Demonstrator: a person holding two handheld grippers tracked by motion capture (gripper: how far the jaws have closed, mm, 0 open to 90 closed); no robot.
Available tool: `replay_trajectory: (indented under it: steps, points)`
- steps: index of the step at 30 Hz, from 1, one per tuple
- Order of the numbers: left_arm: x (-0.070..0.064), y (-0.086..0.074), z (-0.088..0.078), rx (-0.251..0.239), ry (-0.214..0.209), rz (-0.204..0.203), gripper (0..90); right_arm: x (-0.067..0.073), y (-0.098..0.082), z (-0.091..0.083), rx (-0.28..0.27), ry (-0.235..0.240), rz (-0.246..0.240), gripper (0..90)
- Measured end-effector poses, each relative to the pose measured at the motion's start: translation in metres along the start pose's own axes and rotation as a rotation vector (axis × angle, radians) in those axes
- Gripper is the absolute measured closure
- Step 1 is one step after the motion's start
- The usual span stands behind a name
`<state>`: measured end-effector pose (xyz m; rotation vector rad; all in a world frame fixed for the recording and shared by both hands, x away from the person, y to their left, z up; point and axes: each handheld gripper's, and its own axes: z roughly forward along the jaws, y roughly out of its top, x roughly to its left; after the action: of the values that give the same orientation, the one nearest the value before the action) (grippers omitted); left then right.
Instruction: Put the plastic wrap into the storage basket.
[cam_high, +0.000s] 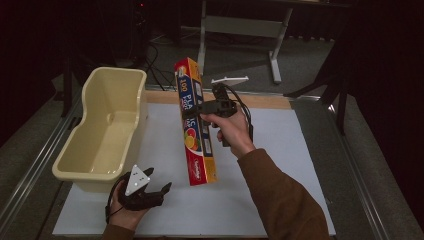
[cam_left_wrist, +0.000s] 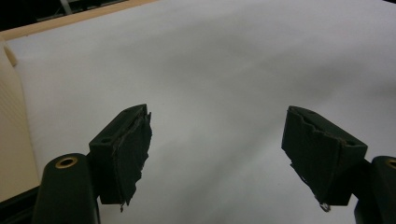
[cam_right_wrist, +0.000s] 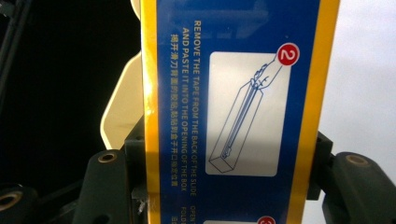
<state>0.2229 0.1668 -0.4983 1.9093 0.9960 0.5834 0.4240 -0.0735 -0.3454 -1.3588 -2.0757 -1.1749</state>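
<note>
I find my right gripper raised above the middle of the white table sheet, the forearm in its brown sleeve rising from the lower right and the wrist cocked so the tool points left across the table. Its jaws are clamped on the long sides of the plastic-wrap box, roughly at the box's upper third. The box hangs lengthways off the tool: its red end sits up and away from me, its other end slopes down toward me, clear of the sheet as far as I can judge. In the right gripper view the box's blue instruction panel stands directly between the two jaws, pads pressed against both yellow edges.

Left of the held box, beyond the tool's tip, sits the cream tub, near but not touching it.

My left gripper rests low at the near edge of the sheet, just beside the tub's near corner, hand under it, tips pointing right. Its jaws stand wide apart with bare sheet between them; it grips nothing.
</note>
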Motion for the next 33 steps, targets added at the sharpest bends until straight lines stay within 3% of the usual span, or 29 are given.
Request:
replay_trajectory:
  steps: [15, 19, 24, 33]
  points:
    - [-0.002, 0.000, 0.000, -0.003, -0.014, 0.005, 23.8, 0.013, 0.024, 0.027, -0.026, 0.061, 0.063, 39.7]
    - [-0.004, 0.001, 0.000, -0.008, -0.027, 0.013, 23.8, 0.020, 0.035, 0.040, -0.080, 0.084, 0.124, 39.8]
    - [-0.005, 0.001, 0.001, -0.007, -0.030, 0.020, 23.8, 0.028, 0.041, 0.046, -0.098, 0.071, 0.118, 39.7]
    - [-0.006, 0.000, 0.000, -0.004, -0.028, 0.023, 23.8, 0.040, 0.049, 0.063, -0.107, 0.089, 0.093, 39.8]
